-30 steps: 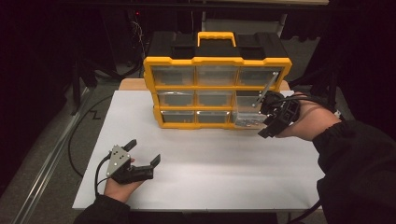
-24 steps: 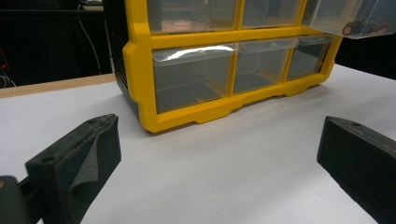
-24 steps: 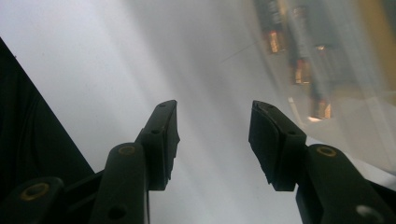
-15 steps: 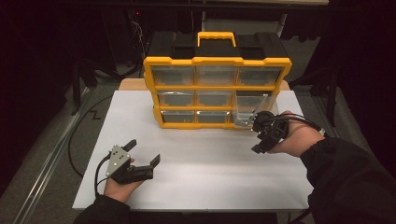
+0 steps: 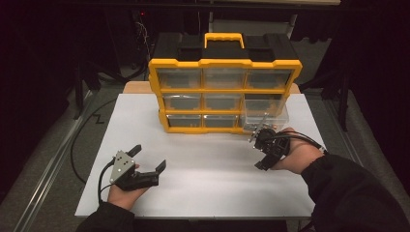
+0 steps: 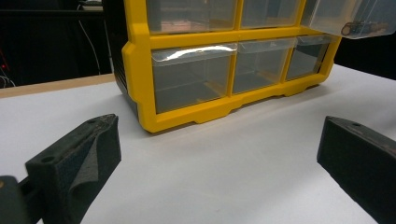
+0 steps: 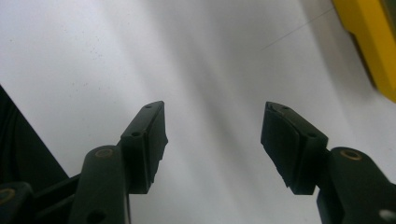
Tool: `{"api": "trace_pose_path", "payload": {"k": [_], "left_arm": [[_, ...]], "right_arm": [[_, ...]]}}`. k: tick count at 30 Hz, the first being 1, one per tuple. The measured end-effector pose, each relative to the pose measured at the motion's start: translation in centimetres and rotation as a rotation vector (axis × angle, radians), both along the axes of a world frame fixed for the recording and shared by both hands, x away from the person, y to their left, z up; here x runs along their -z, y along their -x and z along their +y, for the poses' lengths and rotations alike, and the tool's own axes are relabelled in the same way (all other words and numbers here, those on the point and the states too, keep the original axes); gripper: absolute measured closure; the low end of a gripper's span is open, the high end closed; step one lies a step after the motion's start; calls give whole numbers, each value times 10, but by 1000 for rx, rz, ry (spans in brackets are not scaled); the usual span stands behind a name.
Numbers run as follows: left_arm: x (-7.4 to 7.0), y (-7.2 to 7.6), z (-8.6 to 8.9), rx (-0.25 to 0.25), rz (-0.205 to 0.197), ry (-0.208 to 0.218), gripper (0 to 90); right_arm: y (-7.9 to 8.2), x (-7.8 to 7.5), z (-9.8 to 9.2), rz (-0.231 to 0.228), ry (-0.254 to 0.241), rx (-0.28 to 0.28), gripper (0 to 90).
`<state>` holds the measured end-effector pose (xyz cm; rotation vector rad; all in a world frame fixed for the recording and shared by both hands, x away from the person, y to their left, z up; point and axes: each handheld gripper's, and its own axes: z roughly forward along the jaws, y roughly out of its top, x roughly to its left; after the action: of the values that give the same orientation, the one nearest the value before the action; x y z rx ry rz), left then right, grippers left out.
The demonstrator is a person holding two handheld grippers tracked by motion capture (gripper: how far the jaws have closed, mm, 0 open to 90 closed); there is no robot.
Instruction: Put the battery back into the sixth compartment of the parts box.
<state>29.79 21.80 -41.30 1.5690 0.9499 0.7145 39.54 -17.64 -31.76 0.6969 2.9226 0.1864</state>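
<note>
At the far middle of the white table (image 5: pixel 203 159) stood the yellow organiser (image 5: pixel 225 92); its right middle drawer (image 5: pixel 266 113) was pulled out, holding small dark items. Other clear drawers looked empty. The right gripper (image 5: pixel 261 150), just beside it, had been opening, jaws spread on nothing; the left gripper (image 5: pixel 147 157) rested spread. Dark room.

The right hand-held gripper (image 7: pixel 212 140) points down at the white worktop (image 7: pixel 116 56); its two black jaws stand apart, having just been opening, with nothing between them but bare surface; a yellow edge of the drawer cabinet (image 7: pixel 373 46) cuts across the upper right corner; darkness sits at lower left.
</note>
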Motion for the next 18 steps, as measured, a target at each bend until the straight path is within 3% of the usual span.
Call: {"api": "trace_pose_path", "payload": {"k": [18], "left_arm": [[0, 0, 0, 0, 1, 0, 4]], "right_arm": [[5, 48, 3, 24, 7, 27, 204]]}}
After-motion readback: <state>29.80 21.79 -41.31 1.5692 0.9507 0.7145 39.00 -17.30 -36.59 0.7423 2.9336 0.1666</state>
